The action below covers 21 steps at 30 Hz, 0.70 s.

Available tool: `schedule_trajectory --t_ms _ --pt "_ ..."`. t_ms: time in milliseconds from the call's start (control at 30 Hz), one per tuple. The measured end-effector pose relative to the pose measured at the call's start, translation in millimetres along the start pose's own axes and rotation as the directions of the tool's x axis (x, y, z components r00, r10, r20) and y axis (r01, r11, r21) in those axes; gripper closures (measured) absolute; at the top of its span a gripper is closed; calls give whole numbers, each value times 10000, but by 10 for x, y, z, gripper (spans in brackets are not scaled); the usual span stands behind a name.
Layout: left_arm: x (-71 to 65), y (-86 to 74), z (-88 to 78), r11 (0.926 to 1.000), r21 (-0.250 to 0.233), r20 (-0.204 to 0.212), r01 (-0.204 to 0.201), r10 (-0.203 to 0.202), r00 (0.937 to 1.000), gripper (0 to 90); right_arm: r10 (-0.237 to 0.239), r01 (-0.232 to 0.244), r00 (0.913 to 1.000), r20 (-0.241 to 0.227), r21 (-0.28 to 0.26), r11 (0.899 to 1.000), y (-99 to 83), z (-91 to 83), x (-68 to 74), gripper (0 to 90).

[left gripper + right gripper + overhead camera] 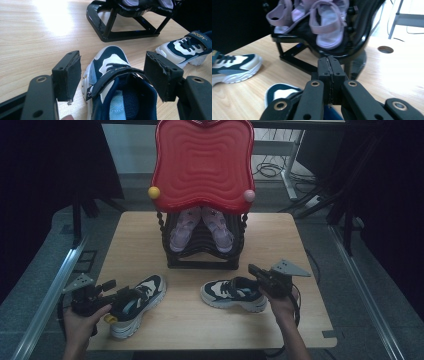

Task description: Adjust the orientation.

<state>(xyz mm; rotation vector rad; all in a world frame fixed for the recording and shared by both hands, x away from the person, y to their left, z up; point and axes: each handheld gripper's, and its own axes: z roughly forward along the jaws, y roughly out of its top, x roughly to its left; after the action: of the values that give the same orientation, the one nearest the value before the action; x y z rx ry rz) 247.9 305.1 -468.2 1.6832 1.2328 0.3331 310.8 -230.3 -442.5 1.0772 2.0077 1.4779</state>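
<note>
Two navy and white sneakers lie on the wooden table [200, 320]. My left gripper [111, 301] [116, 75] is open at the left sneaker [139, 302] [112, 75], with the heel collar and strap between its pads. The left pad stands apart from the shoe and the right pad is close to the strap. My right gripper [254, 269] [329, 72] is shut, pads pressed together with nothing seen between them. It hovers over the heel end of the right sneaker [232, 294] [279, 93], pointing toward the rack.
A black shoe rack [202, 262] [125, 27] with a red wavy top [202, 162] stands at the table's back centre, holding a pair of pink shoes [200, 227] [327, 27]. A round hole [385, 49] is in the tabletop beside the rack.
</note>
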Motion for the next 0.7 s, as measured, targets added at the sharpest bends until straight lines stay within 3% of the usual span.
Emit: schedule_trajectory --t_ms 333,467,700 --pt "8 0 -22 10000 -41 27 -31 31 10000 304 589 -601 9973 430 288 9978 -110 -42 -382 896" --pt "0 -14 6 10000 38 117 25 -25 9999 304 921 -957 9939 607 593 9936 -229 -21 -482 895" --pt "-18 -6 1 10000 19 144 -95 94 9999 304 915 -979 9927 790 814 9919 -374 -79 -589 895"
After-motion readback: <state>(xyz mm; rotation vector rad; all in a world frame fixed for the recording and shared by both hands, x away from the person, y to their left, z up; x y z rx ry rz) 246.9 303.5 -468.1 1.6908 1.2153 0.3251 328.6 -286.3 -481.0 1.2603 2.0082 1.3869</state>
